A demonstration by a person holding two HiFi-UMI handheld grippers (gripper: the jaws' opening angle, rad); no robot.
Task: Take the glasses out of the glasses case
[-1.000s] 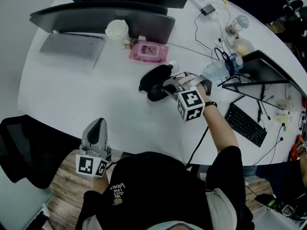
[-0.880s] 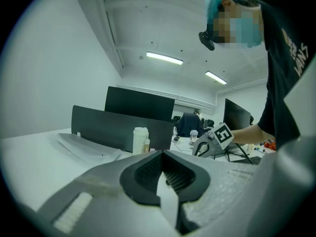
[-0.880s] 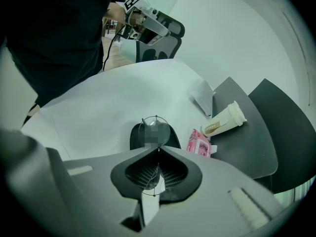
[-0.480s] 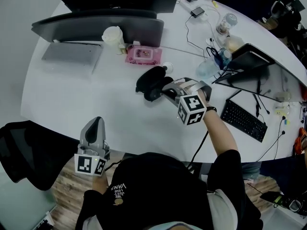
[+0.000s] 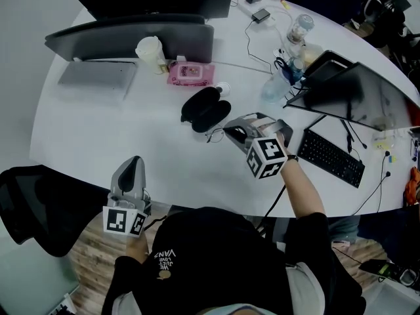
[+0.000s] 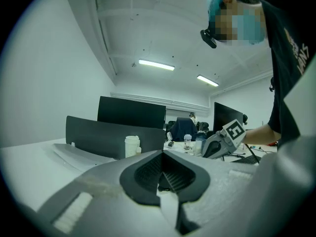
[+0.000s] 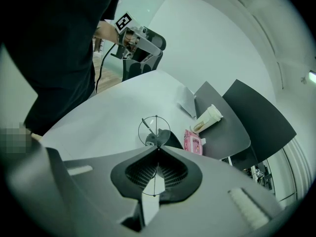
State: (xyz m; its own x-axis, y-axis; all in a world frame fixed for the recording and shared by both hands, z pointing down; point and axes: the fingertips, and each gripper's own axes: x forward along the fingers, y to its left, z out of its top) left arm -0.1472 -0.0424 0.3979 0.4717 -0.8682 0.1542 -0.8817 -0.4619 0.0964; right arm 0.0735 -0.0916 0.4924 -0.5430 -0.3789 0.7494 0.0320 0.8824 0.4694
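Fingers [image 7: 140, 173] of the right gripper [image 7: 158, 149] are clenching the glasses [image 7: 156, 130] just beside the open glasses case [image 5: 205, 109], seemingly finishing the lift-out and needing a set-down nearby, while the left gripper [image 5: 134, 166] is idling closed and empty, well apart from the case.

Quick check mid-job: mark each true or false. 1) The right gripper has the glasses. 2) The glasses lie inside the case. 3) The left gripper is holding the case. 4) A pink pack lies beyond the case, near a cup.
1) True. The right gripper is shut on the glasses, and a thin wire rim shows past its tips.
2) False. The glasses are out of the case, held on the near side of it.
3) False. The left gripper is shut on nothing at the near edge of the table, well apart from the case.
4) True. The pink pack lies on the far side of the case, beside the cup.
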